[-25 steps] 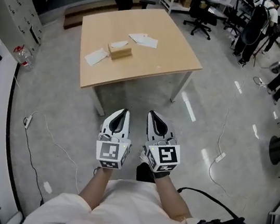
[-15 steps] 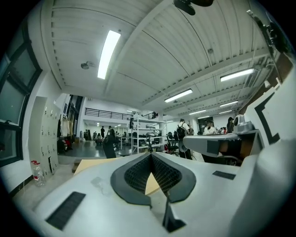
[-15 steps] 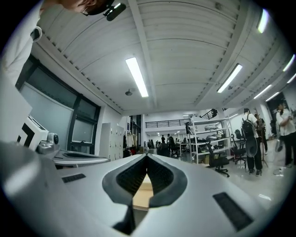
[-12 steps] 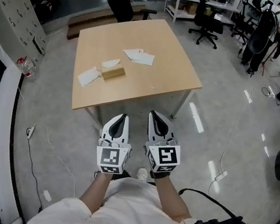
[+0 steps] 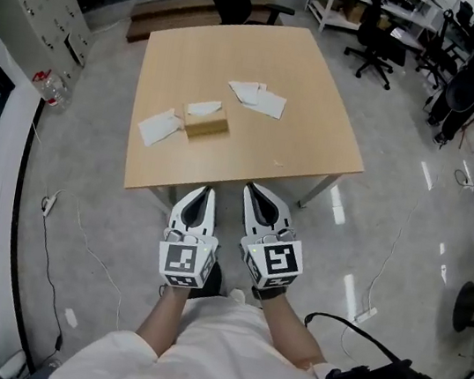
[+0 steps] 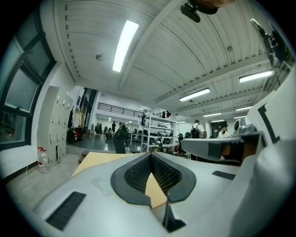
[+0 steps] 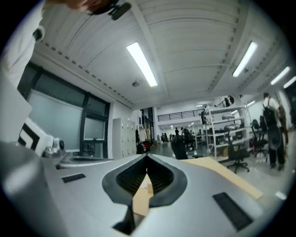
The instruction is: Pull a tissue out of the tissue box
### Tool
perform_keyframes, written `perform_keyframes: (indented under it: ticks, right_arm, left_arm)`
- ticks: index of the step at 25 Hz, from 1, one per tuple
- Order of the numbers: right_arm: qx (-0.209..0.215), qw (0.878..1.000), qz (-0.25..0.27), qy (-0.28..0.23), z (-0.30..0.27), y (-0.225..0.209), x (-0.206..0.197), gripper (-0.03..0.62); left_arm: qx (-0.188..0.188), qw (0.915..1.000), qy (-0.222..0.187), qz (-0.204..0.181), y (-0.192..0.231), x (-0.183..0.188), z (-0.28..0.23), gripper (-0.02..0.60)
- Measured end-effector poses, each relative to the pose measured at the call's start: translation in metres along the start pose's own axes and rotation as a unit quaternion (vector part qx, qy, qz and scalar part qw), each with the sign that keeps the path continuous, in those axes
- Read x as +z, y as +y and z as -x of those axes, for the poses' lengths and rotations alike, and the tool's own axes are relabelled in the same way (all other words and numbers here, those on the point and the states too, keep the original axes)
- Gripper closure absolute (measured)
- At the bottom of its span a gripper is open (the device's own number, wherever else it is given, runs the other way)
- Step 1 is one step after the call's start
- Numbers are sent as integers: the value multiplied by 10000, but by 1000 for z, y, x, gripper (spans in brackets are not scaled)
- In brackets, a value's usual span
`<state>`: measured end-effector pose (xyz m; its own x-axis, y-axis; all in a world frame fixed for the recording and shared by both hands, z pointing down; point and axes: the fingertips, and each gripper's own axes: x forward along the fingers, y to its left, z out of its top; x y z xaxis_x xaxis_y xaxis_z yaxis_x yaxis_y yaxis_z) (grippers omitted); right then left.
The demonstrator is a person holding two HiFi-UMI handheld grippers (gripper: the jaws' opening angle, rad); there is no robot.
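tissue box [image 5: 205, 124] lies on table [image 5: 318, 126], long axis left-right.

Near side of table [image 5: 251, 155] lies open; loose tissues [image 5: 158, 127] seemingly flank the tissue box [image 5: 205, 122].

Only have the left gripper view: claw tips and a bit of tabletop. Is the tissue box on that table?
Observer: Yes. The head view shows the tissue box midway across the table, with a tissue sticking out on top.
Operator: Anything loose nearby?
Observer: Yes, one sheet to its left and a small pile to its right.
Operator: And the other side?
Observer: The right claw is shut and empty, beside the left claw, pointing at the table.
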<state>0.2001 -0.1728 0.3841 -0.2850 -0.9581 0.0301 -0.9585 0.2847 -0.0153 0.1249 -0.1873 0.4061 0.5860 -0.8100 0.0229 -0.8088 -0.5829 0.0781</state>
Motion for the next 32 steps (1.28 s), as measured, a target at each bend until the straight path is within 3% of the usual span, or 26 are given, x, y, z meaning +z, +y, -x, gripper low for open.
perform_keyframes:
  ticks: [2,11,13,17,21,27,32]
  right_arm:
    - [237,9994,-252,-48,-39,1,6,589]
    - [424,9989,180,-92,-201,-2,30,589]
    - [421,9991,-2,-50,-220,-3,21,589]
    - [579,9934,-939,308,-249,-8,-12,589]
    - [488,9911,-1064,627,-280,-33,-43,589]
    - [652,9908,-698,963,-320,-53,-69,589]
    - [753,9839,-79,1620,-346,-57,-106,589]
  left_arm:
    - [139,9997,-168,80,32,4,-22,580]
    - [320,9994,-128,89,156,31,-121,580]
    - [276,9996,70,77,171,16,-136,580]
    - [296,9978,409,427,194,-18,-162,580]
    - [374,9966,560,480,210,-39,-187,580]
    - [655,9939,712,530,234,-58,-221,580]
    - [736,9906,1022,541,240,-83,-244,580]
